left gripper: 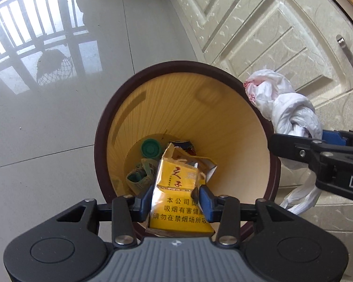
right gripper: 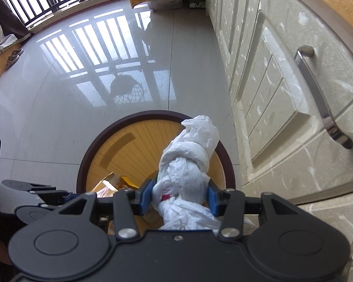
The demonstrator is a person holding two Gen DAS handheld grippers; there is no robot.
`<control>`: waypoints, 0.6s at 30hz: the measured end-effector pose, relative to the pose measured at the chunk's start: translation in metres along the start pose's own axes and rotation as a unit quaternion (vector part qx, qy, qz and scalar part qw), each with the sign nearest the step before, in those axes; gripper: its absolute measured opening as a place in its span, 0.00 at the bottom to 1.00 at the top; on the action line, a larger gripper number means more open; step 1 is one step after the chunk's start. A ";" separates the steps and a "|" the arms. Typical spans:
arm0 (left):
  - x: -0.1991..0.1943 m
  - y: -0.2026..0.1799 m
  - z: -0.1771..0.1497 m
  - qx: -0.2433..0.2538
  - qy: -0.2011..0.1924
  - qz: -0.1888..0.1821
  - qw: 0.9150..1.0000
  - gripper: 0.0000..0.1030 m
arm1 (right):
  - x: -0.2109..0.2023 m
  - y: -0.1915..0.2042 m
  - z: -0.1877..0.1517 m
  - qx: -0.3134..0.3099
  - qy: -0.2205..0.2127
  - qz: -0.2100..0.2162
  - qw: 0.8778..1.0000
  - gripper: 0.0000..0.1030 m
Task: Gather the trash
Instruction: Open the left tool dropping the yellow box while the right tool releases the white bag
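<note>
Over the open mouth of the round bin with a dark brown rim and yellow wood-grain inside [left gripper: 176, 108], the left wrist view shows the left gripper [left gripper: 175, 201] pointing steeply down, its blue pads on either side of a crumpled yellow cigarette pack with red and black print [left gripper: 176, 188]. Whether the pads press the pack or have just let go I cannot tell, though the pack hangs between them above the bin. At the bottom of the bin lie a green plastic cap [left gripper: 150, 148], a drink can [left gripper: 184, 146] and a crushed green wrapper [left gripper: 140, 176]. At the right edge the right gripper [left gripper: 294, 141] holds a knotted white plastic bag [left gripper: 289, 110] beside the rim.

From the right wrist view, the right gripper [right gripper: 180, 198] has its blue pads clamped on that white bag [right gripper: 188, 162] at the twisted middle, just above the bin's near edge [right gripper: 87, 155]. A cream cabinet door with a metal handle [right gripper: 322, 108] stands just to the right.

Both pieces look light. The pack is thin card, already dented, and should drop freely once released. The bag is soft, slippery film; the knot gives the firmest hold, and a loose tail may cling to a pad.
</note>
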State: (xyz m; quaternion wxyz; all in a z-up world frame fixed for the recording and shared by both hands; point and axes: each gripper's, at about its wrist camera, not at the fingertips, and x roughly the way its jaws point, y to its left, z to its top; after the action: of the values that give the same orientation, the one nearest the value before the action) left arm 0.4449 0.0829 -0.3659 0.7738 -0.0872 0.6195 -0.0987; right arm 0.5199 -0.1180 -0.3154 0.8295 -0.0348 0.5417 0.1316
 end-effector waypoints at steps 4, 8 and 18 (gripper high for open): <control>0.002 -0.006 0.001 0.038 0.013 0.020 0.999 0.59 | 0.006 -0.001 0.002 -0.002 0.011 0.000 1.000 0.47; 0.003 -0.004 0.002 0.035 0.020 0.008 0.999 0.59 | 0.010 -0.001 0.004 -0.001 0.017 0.003 1.000 0.47; -0.009 0.009 0.012 0.013 -0.004 0.019 1.000 0.64 | 0.014 -0.002 0.007 -0.006 0.010 0.025 1.000 0.49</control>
State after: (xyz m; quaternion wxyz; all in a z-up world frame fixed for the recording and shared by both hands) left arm 0.4551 0.0944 -0.3569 0.7793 -0.0659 0.6165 -0.0910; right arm 0.5323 -0.1160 -0.3253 0.8204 -0.0273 0.5495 0.1556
